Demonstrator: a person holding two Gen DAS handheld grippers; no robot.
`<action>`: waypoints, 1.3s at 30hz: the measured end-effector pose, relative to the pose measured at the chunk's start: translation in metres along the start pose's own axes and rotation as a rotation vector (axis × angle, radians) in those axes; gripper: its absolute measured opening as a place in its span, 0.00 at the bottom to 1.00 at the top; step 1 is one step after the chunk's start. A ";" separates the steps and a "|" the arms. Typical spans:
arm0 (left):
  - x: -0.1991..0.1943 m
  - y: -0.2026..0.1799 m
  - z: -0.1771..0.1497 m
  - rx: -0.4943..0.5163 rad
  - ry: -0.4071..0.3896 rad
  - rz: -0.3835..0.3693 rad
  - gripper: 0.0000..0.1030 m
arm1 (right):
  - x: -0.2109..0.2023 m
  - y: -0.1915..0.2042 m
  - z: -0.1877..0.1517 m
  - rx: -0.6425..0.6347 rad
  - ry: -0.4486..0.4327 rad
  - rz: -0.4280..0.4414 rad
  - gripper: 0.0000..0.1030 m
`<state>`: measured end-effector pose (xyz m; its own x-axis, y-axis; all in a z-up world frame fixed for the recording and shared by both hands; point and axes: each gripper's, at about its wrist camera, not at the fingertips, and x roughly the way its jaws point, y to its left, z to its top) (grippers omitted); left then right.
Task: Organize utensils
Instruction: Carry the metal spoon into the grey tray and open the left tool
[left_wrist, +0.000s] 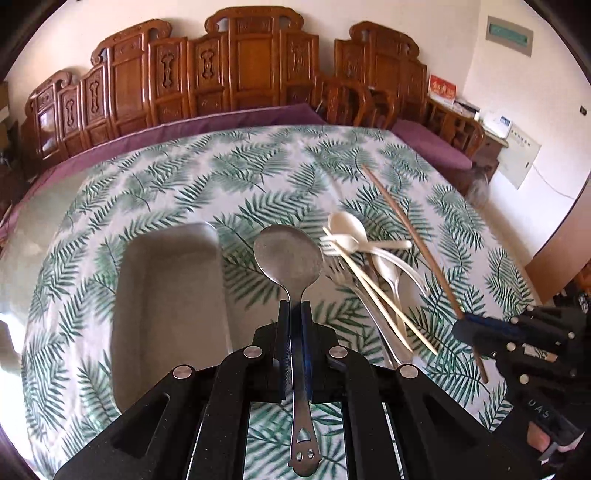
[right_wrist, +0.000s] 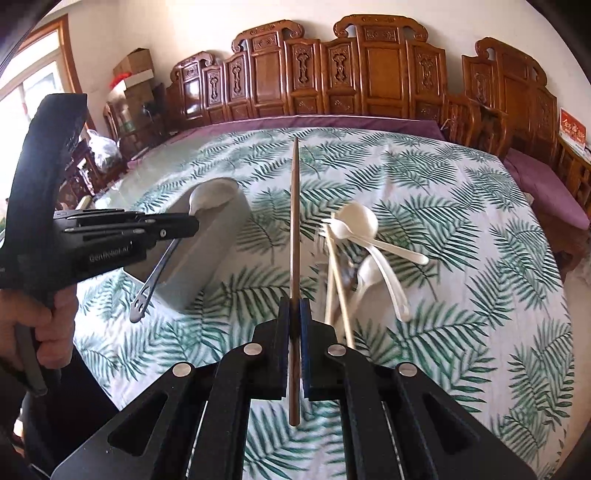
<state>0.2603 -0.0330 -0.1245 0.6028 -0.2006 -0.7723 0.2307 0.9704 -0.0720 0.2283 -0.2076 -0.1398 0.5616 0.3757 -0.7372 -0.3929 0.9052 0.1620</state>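
Observation:
My left gripper (left_wrist: 295, 306) is shut on a metal spoon (left_wrist: 288, 258), held above the table just right of a grey rectangular tray (left_wrist: 166, 314). In the right wrist view the left gripper (right_wrist: 194, 223) holds the spoon (right_wrist: 207, 199) over the tray (right_wrist: 218, 251). My right gripper (right_wrist: 294, 304) is shut on a brown chopstick (right_wrist: 294, 221), raised above the cloth; it also shows in the left wrist view (left_wrist: 461, 321) with the chopstick (left_wrist: 406, 229). A pile of white plastic spoons (right_wrist: 354, 221), pale chopsticks (right_wrist: 338, 280) and a metal fork (left_wrist: 354, 291) lies on the table.
The table wears a fern-print cloth (right_wrist: 461, 240) with a purple border (right_wrist: 332, 122). Carved wooden chairs (right_wrist: 369, 74) line the far side. The table's right edge (left_wrist: 517, 236) lies near a wall cabinet.

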 end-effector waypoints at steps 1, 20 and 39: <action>-0.001 0.006 0.002 -0.002 -0.008 0.000 0.05 | 0.002 0.003 0.002 0.005 -0.003 0.010 0.06; 0.042 0.107 -0.005 -0.106 0.020 0.035 0.05 | 0.061 0.052 0.028 -0.016 0.026 0.077 0.06; 0.067 0.118 -0.020 -0.107 0.129 0.061 0.07 | 0.075 0.079 0.033 -0.048 0.049 0.073 0.06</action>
<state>0.3128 0.0709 -0.1975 0.5085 -0.1288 -0.8514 0.1102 0.9903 -0.0840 0.2634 -0.1011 -0.1612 0.4943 0.4291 -0.7560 -0.4667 0.8647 0.1857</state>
